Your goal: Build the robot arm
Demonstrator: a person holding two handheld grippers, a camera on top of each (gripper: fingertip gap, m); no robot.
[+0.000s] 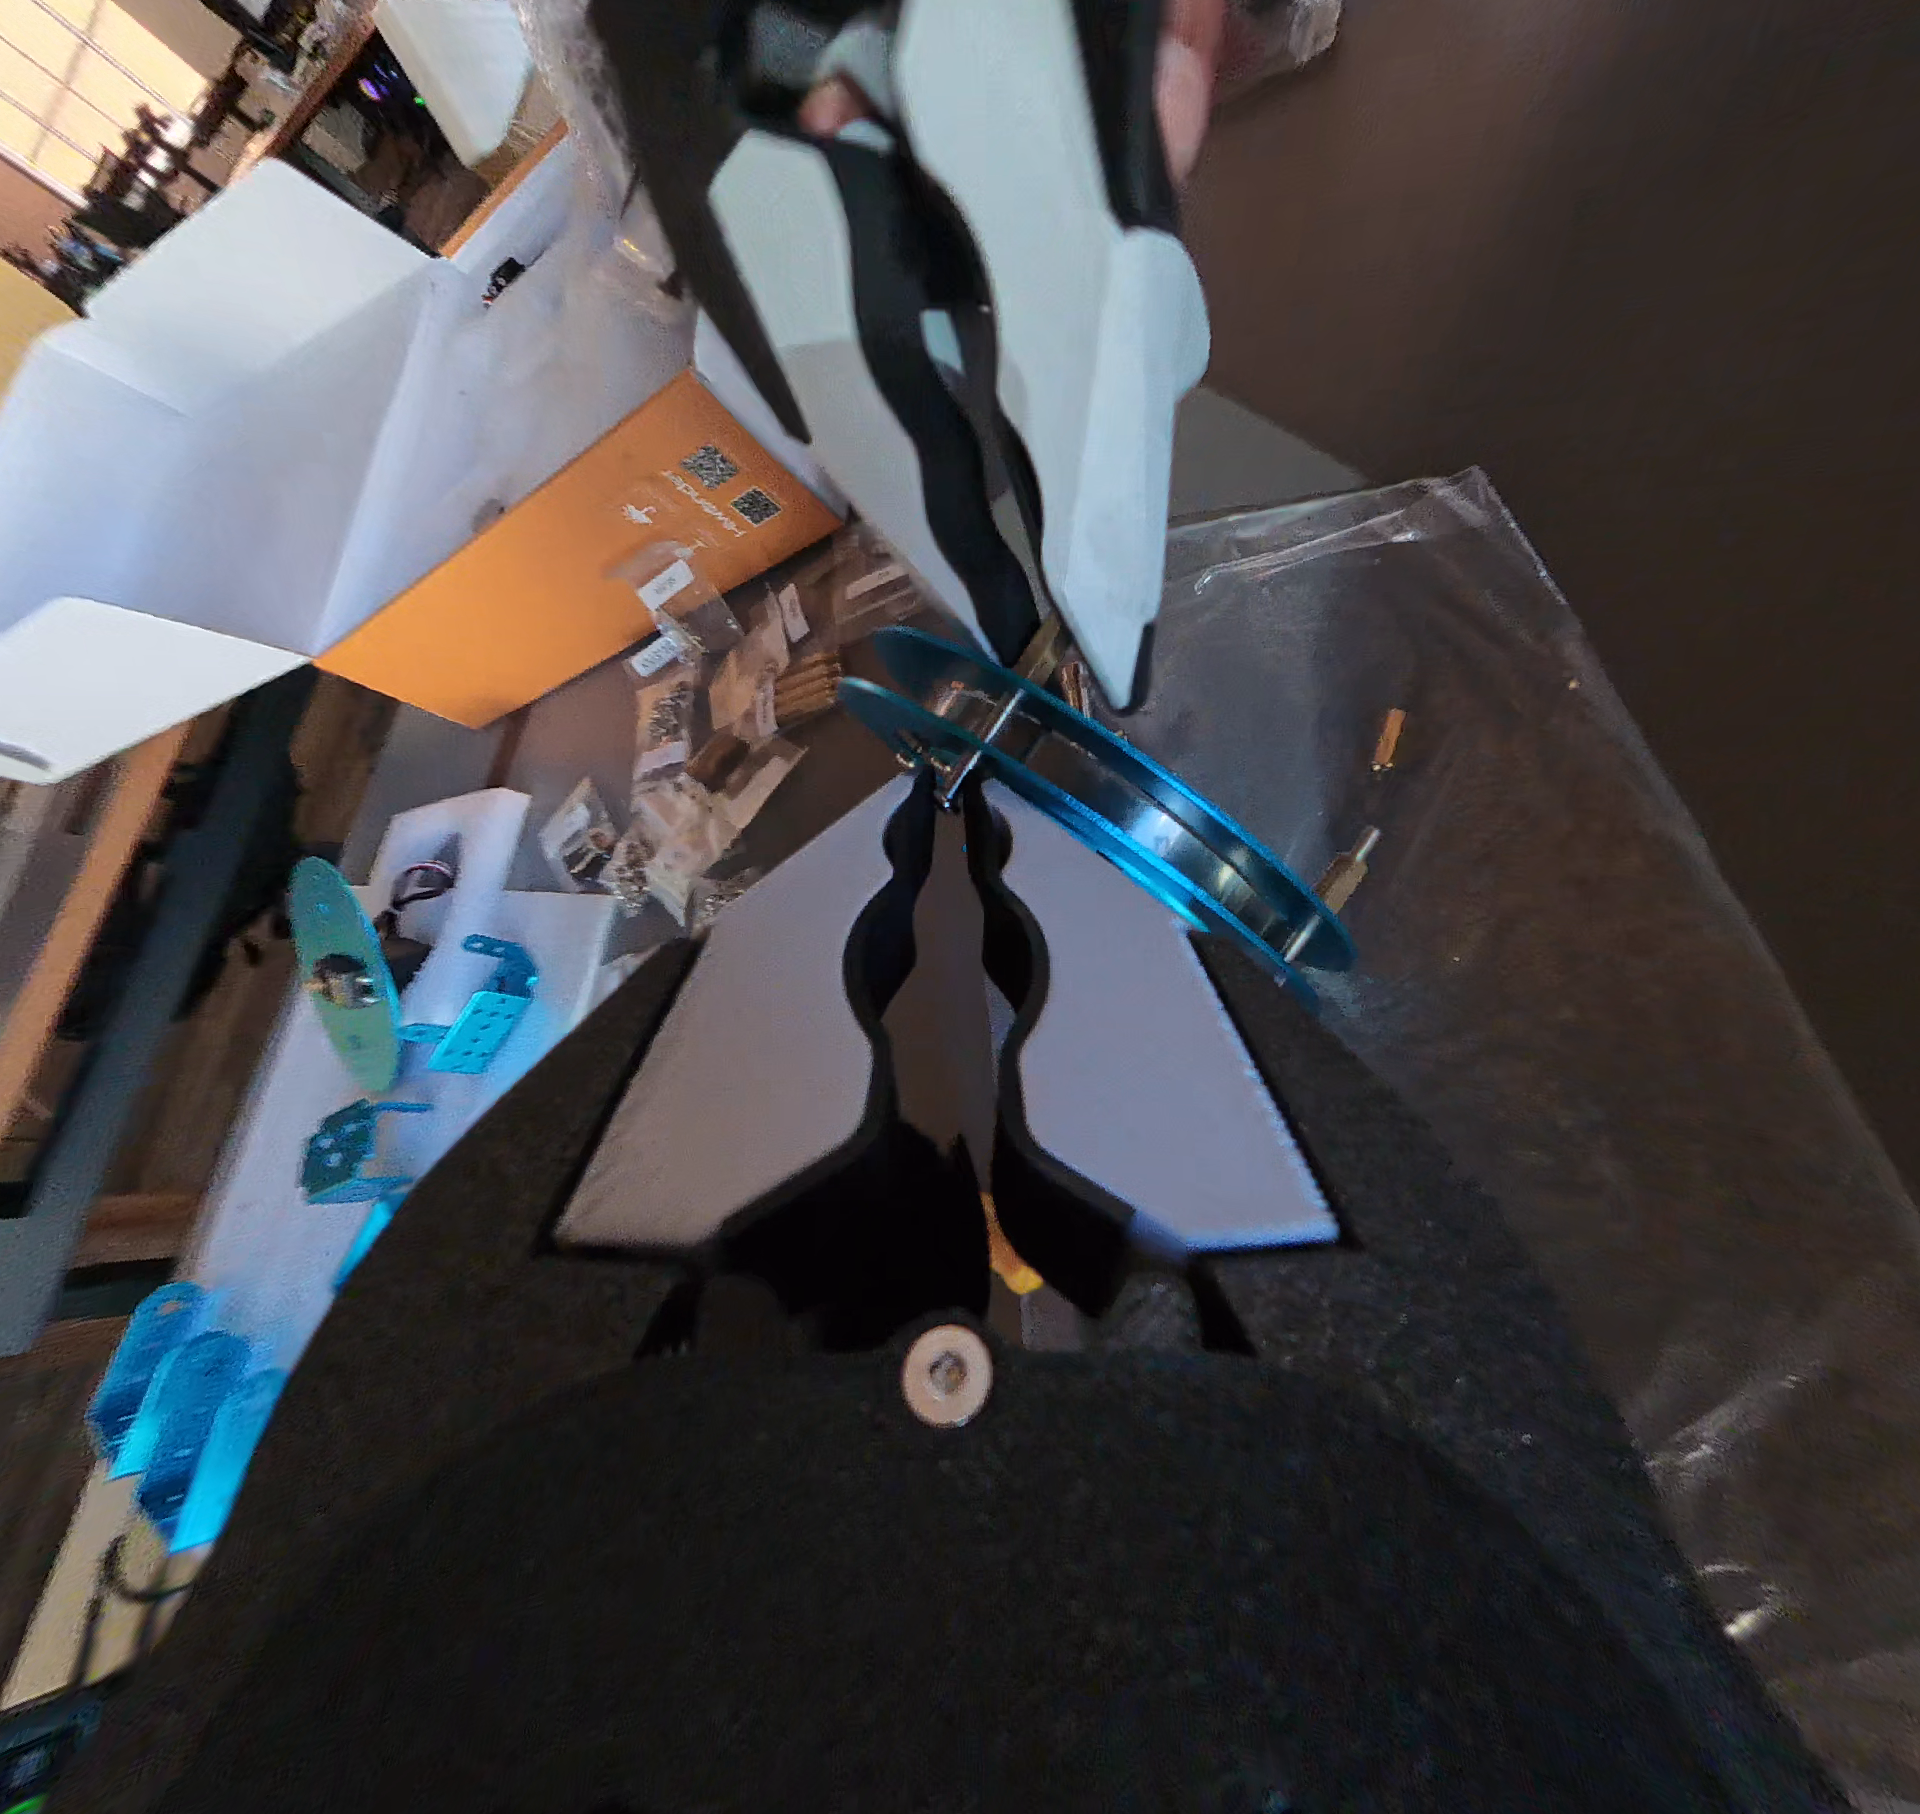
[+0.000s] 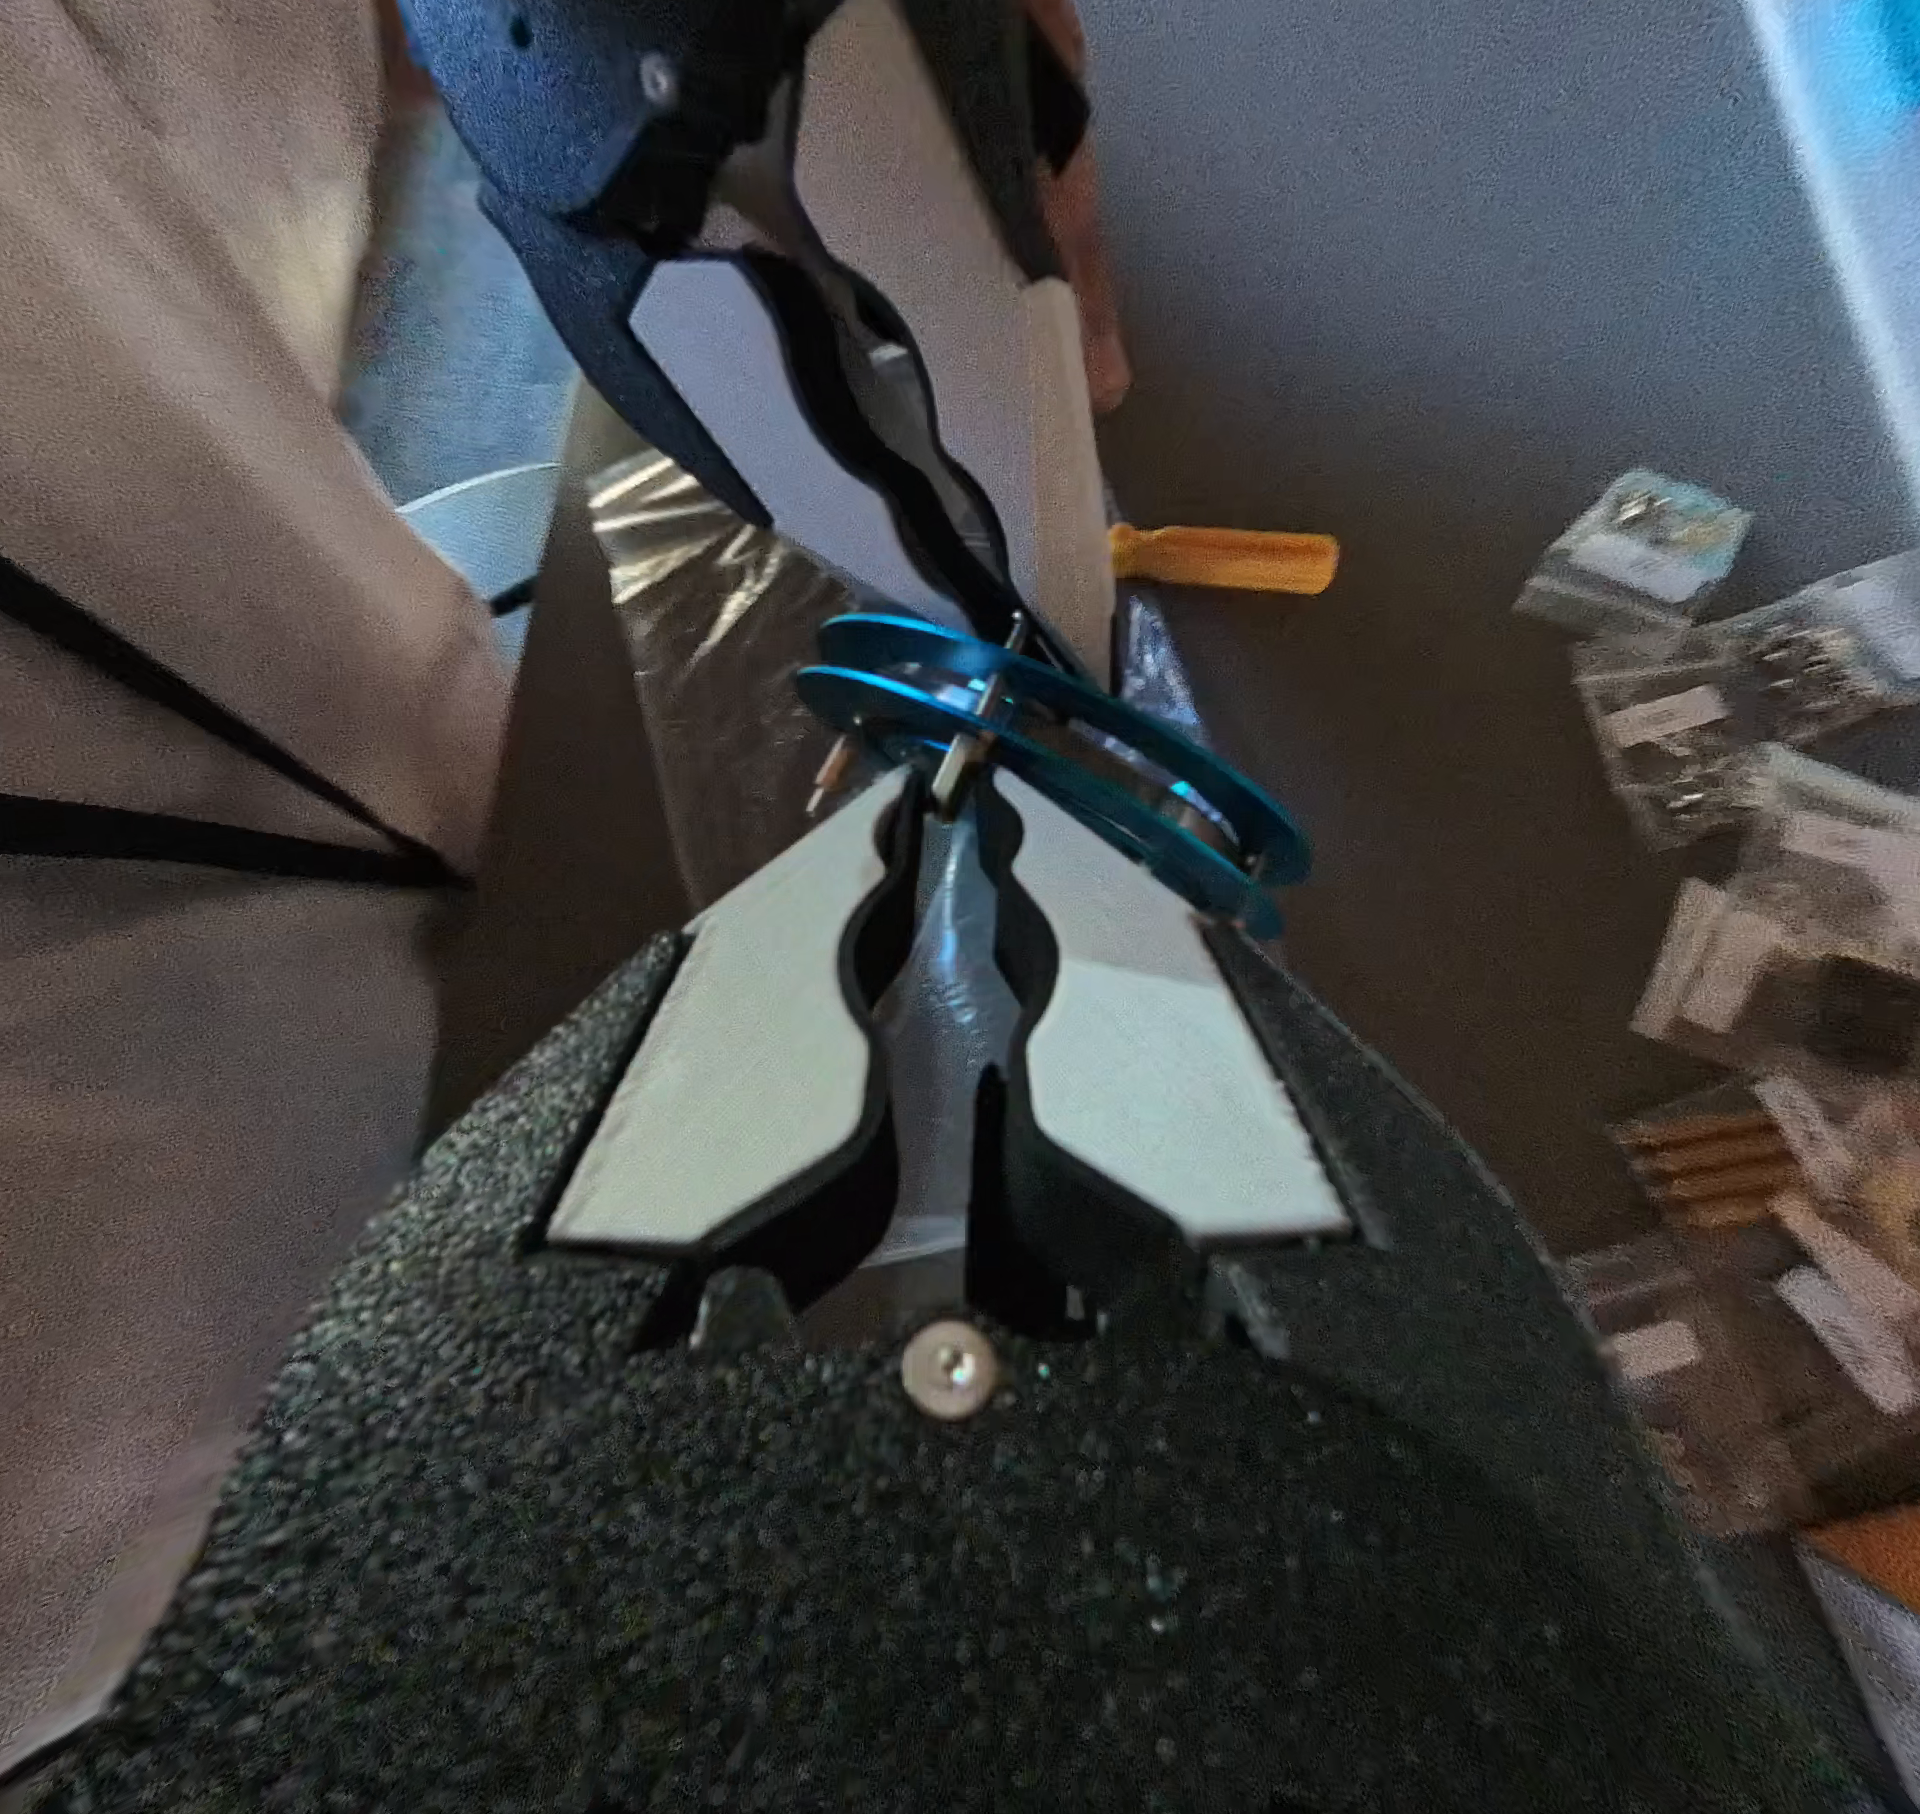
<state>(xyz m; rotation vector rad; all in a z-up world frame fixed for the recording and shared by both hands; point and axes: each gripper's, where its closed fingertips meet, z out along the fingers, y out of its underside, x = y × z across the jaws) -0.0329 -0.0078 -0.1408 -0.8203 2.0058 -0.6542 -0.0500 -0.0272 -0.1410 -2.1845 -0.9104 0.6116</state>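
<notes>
The blue double-disc assembly [image 1: 1091,798], two thin plates joined by small metal standoffs, hangs in the air above a clear plastic bag [image 1: 1455,725] on the dark table [image 1: 1662,258], and I hold it from both sides. My left gripper [image 1: 940,808] pinches a standoff at the rim with its jaws nearly pressed together, and my right gripper [image 2: 951,808] nips a standoff opposite. Both holds are mere tip pinches on slim metal, so I judge any twist between my hands could let the assembly pivot or slip down onto the bag.

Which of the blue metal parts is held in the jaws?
The double-disc assembly, two round blue plates joined by standoffs, gripped by both grippers. The perforated blue brackets and the single pale disc lie loose on the white foam.
</notes>
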